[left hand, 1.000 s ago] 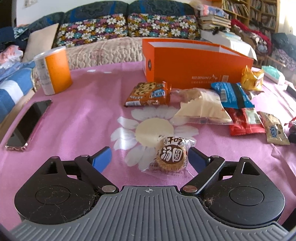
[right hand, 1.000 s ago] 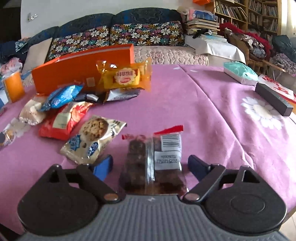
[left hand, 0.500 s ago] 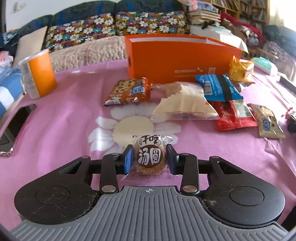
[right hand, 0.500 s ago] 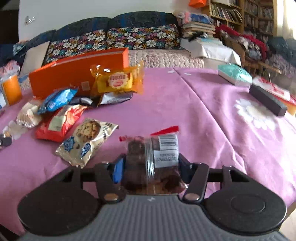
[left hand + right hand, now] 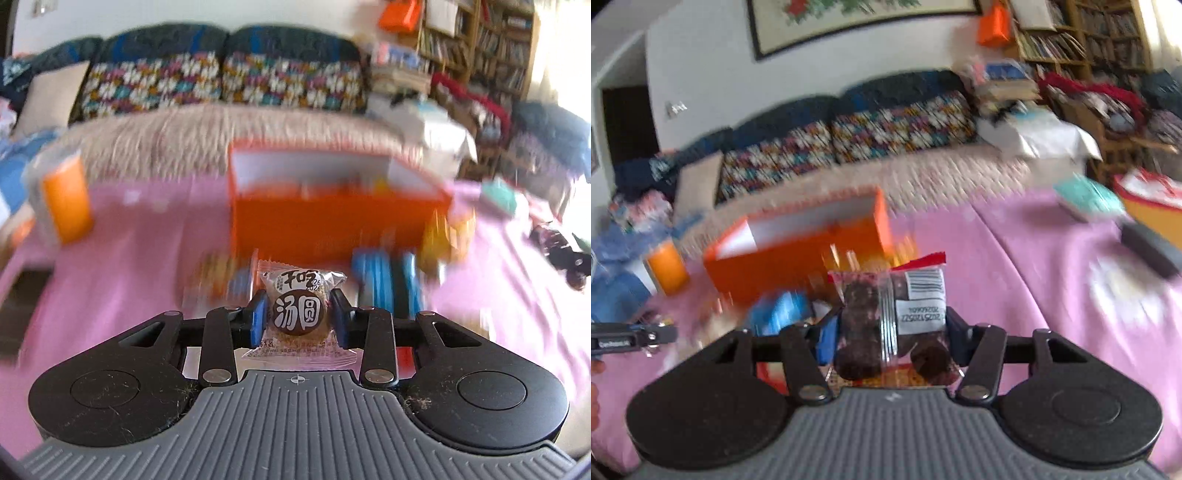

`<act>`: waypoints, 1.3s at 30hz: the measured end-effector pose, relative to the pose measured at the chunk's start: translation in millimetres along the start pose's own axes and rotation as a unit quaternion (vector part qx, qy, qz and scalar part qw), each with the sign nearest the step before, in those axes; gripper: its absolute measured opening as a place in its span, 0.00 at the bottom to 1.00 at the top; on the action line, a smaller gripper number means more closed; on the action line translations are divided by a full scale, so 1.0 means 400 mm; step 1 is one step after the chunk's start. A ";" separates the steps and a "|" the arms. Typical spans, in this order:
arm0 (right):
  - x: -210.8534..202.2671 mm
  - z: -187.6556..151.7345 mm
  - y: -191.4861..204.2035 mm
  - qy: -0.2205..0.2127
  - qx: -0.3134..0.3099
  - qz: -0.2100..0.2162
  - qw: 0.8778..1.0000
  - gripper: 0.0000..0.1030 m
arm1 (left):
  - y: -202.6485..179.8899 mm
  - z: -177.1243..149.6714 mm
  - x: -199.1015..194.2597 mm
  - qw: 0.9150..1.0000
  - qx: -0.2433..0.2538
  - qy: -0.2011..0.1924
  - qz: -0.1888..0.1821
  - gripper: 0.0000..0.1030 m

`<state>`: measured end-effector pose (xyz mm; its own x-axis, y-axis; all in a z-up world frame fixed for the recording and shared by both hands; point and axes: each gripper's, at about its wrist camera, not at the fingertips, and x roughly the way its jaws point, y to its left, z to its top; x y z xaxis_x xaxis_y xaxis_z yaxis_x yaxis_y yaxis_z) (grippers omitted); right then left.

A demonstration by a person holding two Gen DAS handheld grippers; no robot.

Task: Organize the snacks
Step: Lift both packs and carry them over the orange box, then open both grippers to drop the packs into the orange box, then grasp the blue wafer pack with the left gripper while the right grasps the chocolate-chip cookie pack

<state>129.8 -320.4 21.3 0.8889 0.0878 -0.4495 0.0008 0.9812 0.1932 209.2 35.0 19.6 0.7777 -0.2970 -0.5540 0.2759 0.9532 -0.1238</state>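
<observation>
Left gripper (image 5: pixel 298 316) clamps a round cookie (image 5: pixel 297 313) marked 汤圆; right gripper (image 5: pixel 891 328) clamps a brownie pack (image 5: pixel 892 325) dated 20251205. Orange box (image 5: pixel 325 221) blurred, contents unclear.

Motion blur smears the open orange cardboard box (image 5: pixel 332 221) and the loose snack packets before it; the blue wrapped packet (image 5: pixel 384 280) shows no legible print. The orange cylindrical canister (image 5: pixel 64 203) is likewise blurred. In the right wrist view, the dark rectangular bar (image 5: pixel 1152 254) lacks detail.
</observation>
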 end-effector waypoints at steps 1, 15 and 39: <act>0.033 0.043 0.013 -0.010 -0.009 0.007 1.000 0.57 | -0.002 0.039 0.017 1.000 0.002 -0.010 0.000 0.10; 0.541 0.236 0.192 0.017 -0.102 0.064 0.993 0.60 | 0.006 0.287 0.389 0.999 0.026 -0.014 0.043 0.21; 0.112 -0.103 -0.001 0.040 0.021 0.020 0.999 0.91 | -0.196 -0.080 0.124 0.993 0.106 0.039 0.020 0.54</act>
<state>150.8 -309.8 -35.0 0.8497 0.1408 -0.5081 -0.0130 0.9690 0.2468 208.2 -52.5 -24.6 0.7468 -0.2467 -0.6176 0.3658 0.9279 0.0716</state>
